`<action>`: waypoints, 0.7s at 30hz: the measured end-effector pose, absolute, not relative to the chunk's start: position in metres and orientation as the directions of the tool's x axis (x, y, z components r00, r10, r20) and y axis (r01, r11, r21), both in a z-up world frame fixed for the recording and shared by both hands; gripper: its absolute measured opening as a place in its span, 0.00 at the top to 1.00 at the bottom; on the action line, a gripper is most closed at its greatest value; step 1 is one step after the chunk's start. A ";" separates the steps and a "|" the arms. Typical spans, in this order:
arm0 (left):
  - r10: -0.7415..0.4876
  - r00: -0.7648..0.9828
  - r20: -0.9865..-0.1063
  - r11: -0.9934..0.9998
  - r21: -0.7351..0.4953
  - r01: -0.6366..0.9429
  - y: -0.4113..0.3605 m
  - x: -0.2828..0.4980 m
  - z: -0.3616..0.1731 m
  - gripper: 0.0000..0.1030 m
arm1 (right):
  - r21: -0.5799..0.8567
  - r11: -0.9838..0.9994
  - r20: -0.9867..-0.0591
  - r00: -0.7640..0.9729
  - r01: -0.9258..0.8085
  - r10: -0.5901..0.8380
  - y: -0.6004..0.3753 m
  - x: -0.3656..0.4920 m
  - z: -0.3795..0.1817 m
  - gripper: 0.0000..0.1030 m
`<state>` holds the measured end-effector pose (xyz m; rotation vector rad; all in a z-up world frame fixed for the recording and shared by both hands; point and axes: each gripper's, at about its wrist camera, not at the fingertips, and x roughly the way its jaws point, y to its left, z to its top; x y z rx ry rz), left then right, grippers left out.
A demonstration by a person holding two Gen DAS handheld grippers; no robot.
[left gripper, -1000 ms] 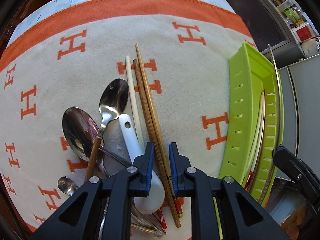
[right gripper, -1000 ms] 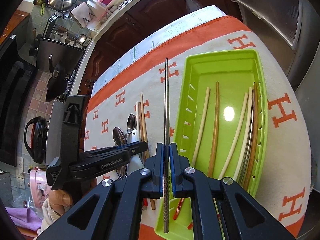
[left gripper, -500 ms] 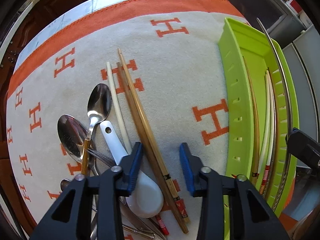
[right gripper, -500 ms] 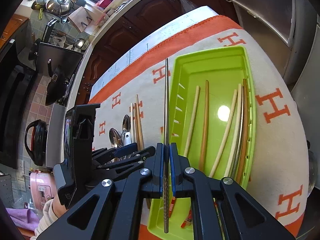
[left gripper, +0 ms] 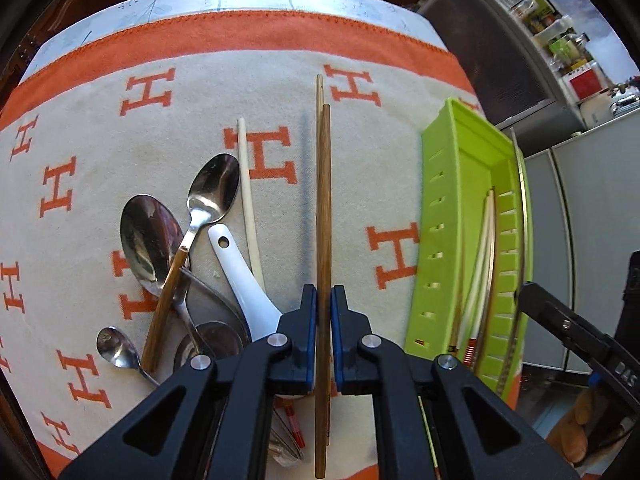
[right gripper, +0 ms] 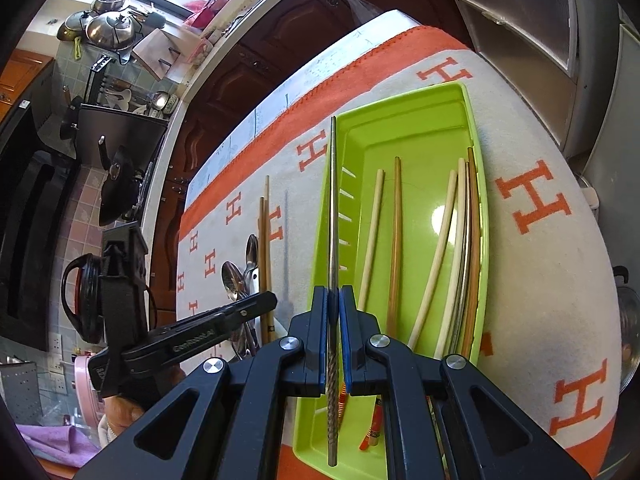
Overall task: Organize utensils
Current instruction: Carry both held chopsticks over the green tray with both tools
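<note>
My left gripper (left gripper: pixel 324 300) is shut on a brown wooden chopstick (left gripper: pixel 323 208), held a little above the cloth with a paler wooden chopstick (left gripper: pixel 319 92) behind it. My right gripper (right gripper: pixel 333 300) is shut on a metal chopstick (right gripper: pixel 332 208) above the left wall of the green tray (right gripper: pixel 404 124). The tray holds several chopsticks, white (right gripper: pixel 434 256) and brown (right gripper: pixel 396 240). On the cloth lie a white chopstick (left gripper: pixel 249 196), a white ceramic spoon (left gripper: pixel 248 280) and metal spoons (left gripper: pixel 150 240).
The cloth (left gripper: pixel 180 92) is beige with orange H marks and an orange border. The green tray (left gripper: pixel 452 208) stands at its right side, close to grey appliances (left gripper: pixel 592 240). Kitchen cabinets and pots show far left in the right wrist view.
My left gripper opened half a second ago and has now shut on the brown chopstick and lifted it. My right gripper kept hold of the metal chopstick over the tray.
</note>
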<state>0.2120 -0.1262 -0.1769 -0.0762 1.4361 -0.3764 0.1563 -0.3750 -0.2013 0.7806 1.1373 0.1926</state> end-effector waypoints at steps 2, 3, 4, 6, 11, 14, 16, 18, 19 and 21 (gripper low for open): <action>-0.326 0.093 -0.941 0.931 -0.302 0.206 -0.124 0.209 -0.166 0.96 | 0.650 0.720 -0.735 0.443 0.243 0.514 -0.378 0.154 -0.200 0.95; -0.339 0.095 -0.936 0.926 -0.314 0.209 -0.117 0.206 -0.158 0.96 | 0.651 0.718 -0.734 0.448 0.248 0.510 -0.379 0.153 -0.198 0.95; -0.348 0.097 -0.932 0.922 -0.322 0.215 -0.114 0.203 -0.151 0.96 | 0.651 0.717 -0.734 0.451 0.251 0.509 -0.380 0.152 -0.197 0.95; -0.373 0.105 -0.922 0.910 -0.342 0.235 -0.114 0.199 -0.138 0.96 | 0.649 0.715 -0.735 0.456 0.259 0.501 -0.384 0.148 -0.195 0.95; -0.425 0.119 -0.897 0.876 -0.375 0.302 -0.128 0.189 -0.106 0.96 | 0.625 0.723 -0.754 0.465 0.294 0.463 -0.394 0.140 -0.194 0.95; -0.443 0.115 -0.889 0.859 -0.385 0.337 -0.153 0.183 -0.102 0.96 | 0.596 0.734 -0.777 0.466 0.327 0.423 -0.400 0.136 -0.196 0.95; -0.451 0.100 -0.887 0.850 -0.392 0.352 -0.165 0.183 -0.103 0.96 | 0.578 0.740 -0.789 0.466 0.343 0.400 -0.404 0.134 -0.198 0.95; -0.451 0.087 -0.888 0.841 -0.391 0.374 -0.181 0.183 -0.107 0.96 | 0.565 0.745 -0.798 0.466 0.356 0.382 -0.407 0.133 -0.199 0.95; -0.446 0.079 -0.892 0.839 -0.385 0.384 -0.189 0.183 -0.111 0.96 | 0.563 0.743 -0.800 0.465 0.361 0.379 -0.409 0.134 -0.201 0.95; -0.437 0.067 -0.897 0.837 -0.378 0.396 -0.210 0.188 -0.122 0.96 | 0.551 0.748 -0.808 0.462 0.371 0.366 -0.411 0.134 -0.204 0.95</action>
